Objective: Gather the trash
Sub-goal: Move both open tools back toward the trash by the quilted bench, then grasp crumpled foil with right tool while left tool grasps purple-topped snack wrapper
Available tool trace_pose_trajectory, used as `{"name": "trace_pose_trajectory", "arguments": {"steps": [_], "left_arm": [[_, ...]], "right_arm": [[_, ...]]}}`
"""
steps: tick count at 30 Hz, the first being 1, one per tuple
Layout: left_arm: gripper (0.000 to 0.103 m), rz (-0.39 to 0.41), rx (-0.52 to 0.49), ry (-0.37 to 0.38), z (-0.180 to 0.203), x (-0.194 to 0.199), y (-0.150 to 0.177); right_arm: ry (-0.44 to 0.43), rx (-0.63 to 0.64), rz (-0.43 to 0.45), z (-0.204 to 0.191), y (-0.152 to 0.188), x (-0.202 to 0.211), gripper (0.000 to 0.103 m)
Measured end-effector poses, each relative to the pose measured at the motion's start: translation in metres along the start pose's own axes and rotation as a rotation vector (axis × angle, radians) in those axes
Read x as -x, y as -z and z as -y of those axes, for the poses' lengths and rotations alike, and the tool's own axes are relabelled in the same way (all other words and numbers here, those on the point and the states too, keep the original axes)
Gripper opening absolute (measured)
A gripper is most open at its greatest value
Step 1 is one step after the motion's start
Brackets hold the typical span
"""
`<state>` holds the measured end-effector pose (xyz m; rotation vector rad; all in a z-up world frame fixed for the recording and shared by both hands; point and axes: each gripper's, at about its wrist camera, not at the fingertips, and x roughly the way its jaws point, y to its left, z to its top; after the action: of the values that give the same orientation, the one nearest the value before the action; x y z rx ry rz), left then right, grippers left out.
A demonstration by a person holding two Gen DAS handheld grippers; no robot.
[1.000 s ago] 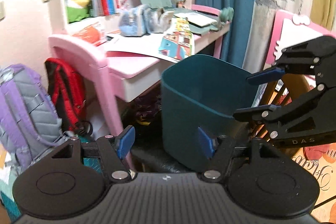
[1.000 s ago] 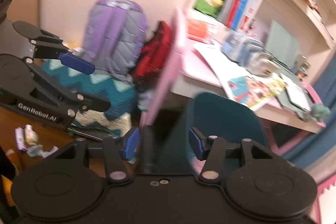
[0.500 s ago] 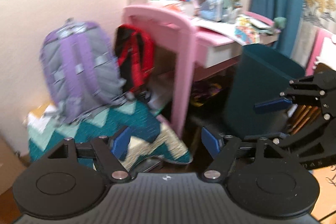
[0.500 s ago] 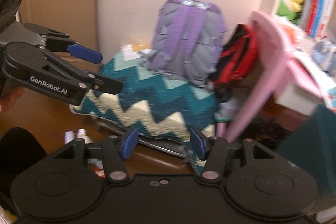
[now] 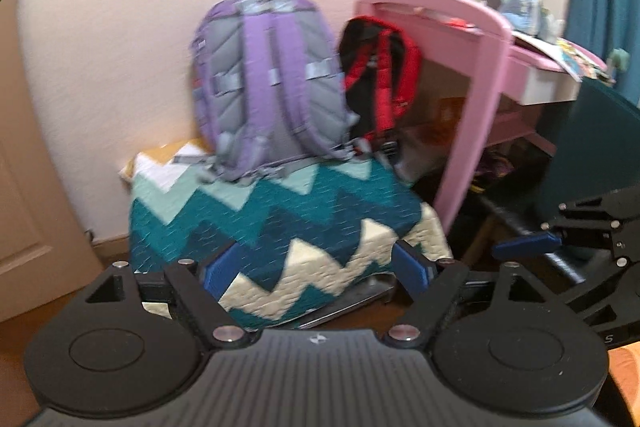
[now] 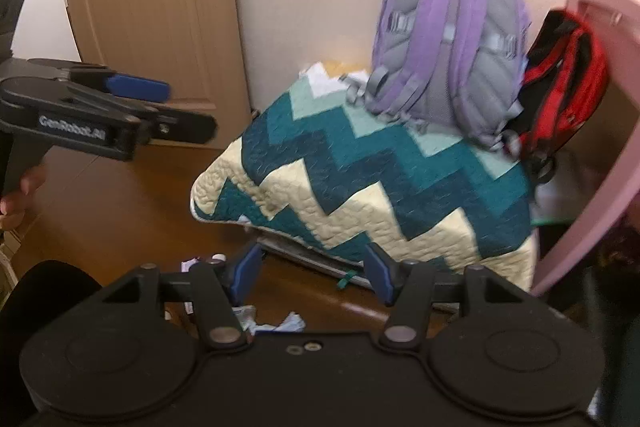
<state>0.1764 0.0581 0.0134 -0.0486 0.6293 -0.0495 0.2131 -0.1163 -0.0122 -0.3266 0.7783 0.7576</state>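
Because neither of your tools carries anything yet, both sets of tongs stand spread with nothing between the blue pads: the left gripper (image 5: 316, 269) faces the folded teal, mint and cream zigzag quilt (image 5: 280, 227), and the right gripper (image 6: 312, 269) hangs low over the dark brown wooden floor (image 6: 120, 195), which looks like a ready stance for picking up.

The thing you are after, the small heap of crumpled white and pale blue paper scraps (image 6: 276, 323), lies on that floor just below and behind the right tool's fingers, half hidden by its black body. A few smaller bits with a touch of purple (image 6: 192, 263) sit beside the left finger. They are blurred, light, wrinkled and loose, so I judge they will crush easily and may slip apart into several pieces.

In the left wrist view the dark teal plastic bin (image 5: 592, 147) stands at the right edge, beside the pink desk (image 5: 472, 67), well apart from the scraps. That is probably where the litter belongs.

The purple and grey backpack (image 5: 272, 83) and the red and black bag (image 5: 380, 79) rest on the quilt against the wall, clear of your reach.
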Motion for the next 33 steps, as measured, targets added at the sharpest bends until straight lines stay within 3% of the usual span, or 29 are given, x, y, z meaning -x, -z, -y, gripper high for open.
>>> {"name": "trace_pose_trajectory", "arguments": {"steps": [3, 4, 11, 16, 21, 25, 33], "left_arm": [[0.101, -0.02, 0.039, -0.046, -0.033, -0.015, 0.015], [0.101, -0.019, 0.055, -0.057, -0.043, -0.02, 0.019], [0.101, -0.071, 0.157, -0.135, -0.127, -0.066, 0.057], [0.101, -0.151, 0.256, -0.196, -0.192, -0.103, 0.099], [0.101, -0.227, 0.277, -0.295, -0.242, -0.144, 0.15], [0.101, -0.274, 0.35, -0.357, -0.275, -0.17, 0.198], [0.101, -0.416, 0.543, -0.384, -0.325, -0.227, 0.289]], "right_arm": [[-0.011, -0.029, -0.031, -0.006, 0.004, -0.035, 0.056], [-0.015, -0.039, -0.04, -0.007, 0.006, -0.046, 0.056], [-0.006, -0.086, -0.13, -0.017, 0.019, -0.137, 0.056], [0.005, -0.101, -0.197, -0.027, 0.034, -0.202, 0.056], [0.03, -0.112, -0.274, -0.035, 0.06, -0.268, 0.056], [0.073, -0.164, -0.389, -0.03, 0.087, -0.32, 0.056], [0.091, -0.227, -0.557, -0.022, 0.131, -0.4, 0.056]]}}
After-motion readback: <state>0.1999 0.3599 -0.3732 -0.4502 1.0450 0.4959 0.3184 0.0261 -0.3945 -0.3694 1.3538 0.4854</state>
